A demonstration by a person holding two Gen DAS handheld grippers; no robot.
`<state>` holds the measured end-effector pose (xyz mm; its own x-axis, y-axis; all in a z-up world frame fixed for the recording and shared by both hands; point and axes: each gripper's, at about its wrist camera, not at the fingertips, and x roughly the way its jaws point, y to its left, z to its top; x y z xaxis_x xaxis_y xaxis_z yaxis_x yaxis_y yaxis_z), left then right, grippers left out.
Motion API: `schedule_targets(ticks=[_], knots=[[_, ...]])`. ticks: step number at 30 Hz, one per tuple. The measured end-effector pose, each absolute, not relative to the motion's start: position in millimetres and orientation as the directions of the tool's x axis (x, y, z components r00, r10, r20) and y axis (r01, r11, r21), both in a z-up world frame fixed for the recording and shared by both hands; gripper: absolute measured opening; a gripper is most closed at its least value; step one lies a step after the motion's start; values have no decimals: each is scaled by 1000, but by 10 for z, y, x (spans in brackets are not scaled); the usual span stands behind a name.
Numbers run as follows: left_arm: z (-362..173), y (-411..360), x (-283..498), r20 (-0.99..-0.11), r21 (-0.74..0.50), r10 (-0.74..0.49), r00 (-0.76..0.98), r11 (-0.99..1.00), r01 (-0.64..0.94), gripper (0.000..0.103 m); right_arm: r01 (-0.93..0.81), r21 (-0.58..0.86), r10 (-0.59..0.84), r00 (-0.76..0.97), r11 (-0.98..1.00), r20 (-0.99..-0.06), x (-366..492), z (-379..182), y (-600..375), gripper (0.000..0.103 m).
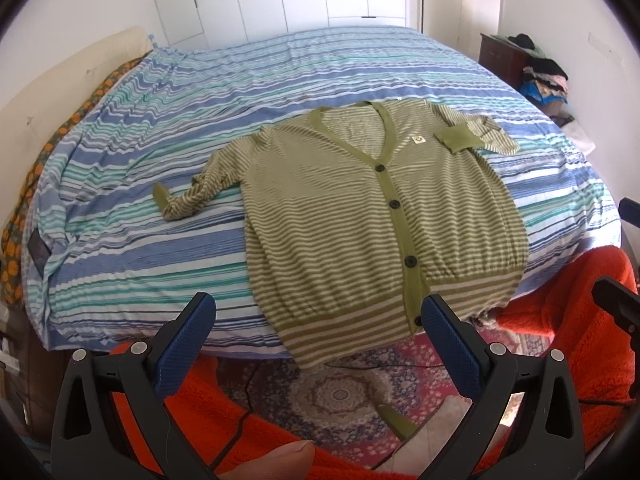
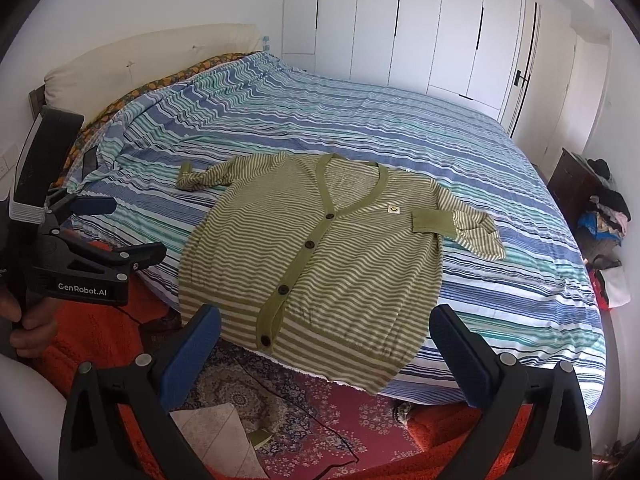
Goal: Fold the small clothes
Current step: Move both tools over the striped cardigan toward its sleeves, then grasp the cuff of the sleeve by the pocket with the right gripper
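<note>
the left gripper [image 1: 318, 316] and right gripper [image 2: 326, 330] are hovering released, holding nothing. the cardigan [image 1: 372, 216] is lying flat on the bed [image 1: 160, 128], its hem overhanging the near edge. a careless tug risks dragging it off.

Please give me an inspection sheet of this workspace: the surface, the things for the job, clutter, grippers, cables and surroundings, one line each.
Surface: bed with a blue-and-green striped sheet.
Job's things: green striped cardigan lies face up, buttoned, hem hanging over the near edge; both sleeves bent inward.
Clutter: nothing seen on the bed besides the cardigan.
Grippers: left gripper open, holding nothing; right gripper open, holding nothing.
Cables: thin dark cable on the patterned rug.
Surroundings: white wardrobe doors; clothes pile on a dark cabinet.
</note>
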<state>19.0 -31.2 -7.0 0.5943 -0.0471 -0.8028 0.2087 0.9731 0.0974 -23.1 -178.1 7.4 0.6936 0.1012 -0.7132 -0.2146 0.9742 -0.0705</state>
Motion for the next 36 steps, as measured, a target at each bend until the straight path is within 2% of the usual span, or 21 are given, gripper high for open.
schedule_targets(ticks=[8, 16, 36], knots=[[-83, -271, 199, -802, 95, -48, 595, 974, 206, 102, -217, -25, 128, 662, 976, -739, -184, 32, -1813, 103], [-128, -214, 214, -811, 78, -51, 582, 978, 194, 102, -262, -69, 125, 654, 963, -746, -184, 21, -1643, 103], [-177, -248, 229, -825, 95, -33, 565, 976, 195, 102, -202, -44, 96, 632, 978, -769, -108, -70, -1784, 103]])
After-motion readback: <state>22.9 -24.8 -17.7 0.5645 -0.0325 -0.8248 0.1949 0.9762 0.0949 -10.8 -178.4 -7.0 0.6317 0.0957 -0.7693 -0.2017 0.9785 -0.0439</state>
